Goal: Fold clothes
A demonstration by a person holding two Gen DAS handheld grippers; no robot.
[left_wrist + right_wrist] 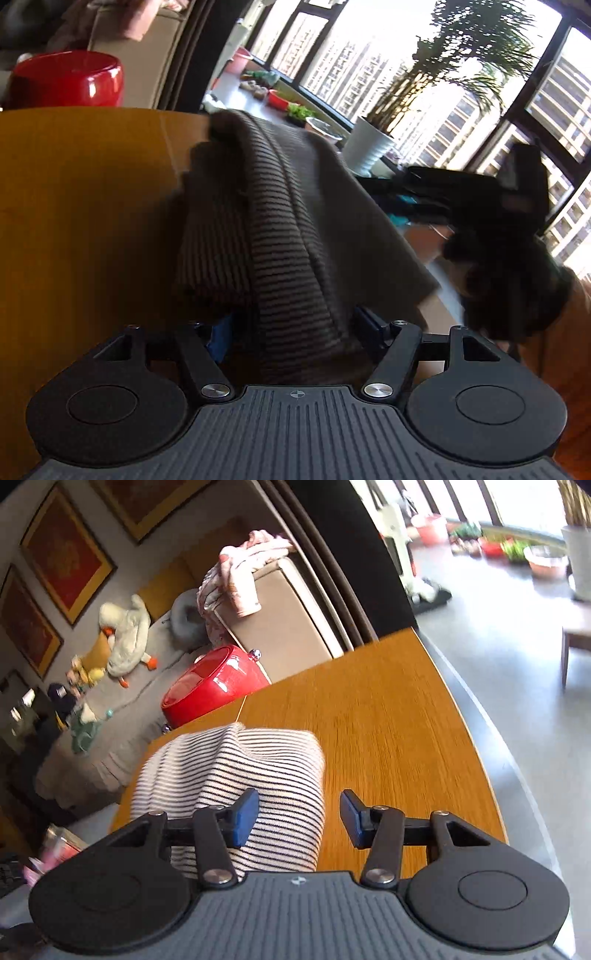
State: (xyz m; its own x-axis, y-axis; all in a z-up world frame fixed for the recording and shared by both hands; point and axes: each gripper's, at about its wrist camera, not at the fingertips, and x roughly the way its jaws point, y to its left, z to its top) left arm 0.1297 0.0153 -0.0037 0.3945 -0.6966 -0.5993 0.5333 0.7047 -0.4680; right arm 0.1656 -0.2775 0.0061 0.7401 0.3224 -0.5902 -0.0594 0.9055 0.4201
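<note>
We see one striped garment (236, 775) bunched on the wooden table (388, 720). Our left gripper (295, 328) has cloth draped between its spread fingers; whether it grasps, we cannot tell. Our right gripper (297, 818) gapes, released. Beyond, one red stool (214, 686).

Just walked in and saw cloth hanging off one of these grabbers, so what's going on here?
A person is folding a striped knit garment on a wooden table. The left hand-held gripper has the fabric bunched between its fingers and lifted, so it drapes back down toward the table. The right hand-held gripper is open and holds nothing; it hovers over the garment's edge, one finger above the stripes and the other above bare wood.
</note>
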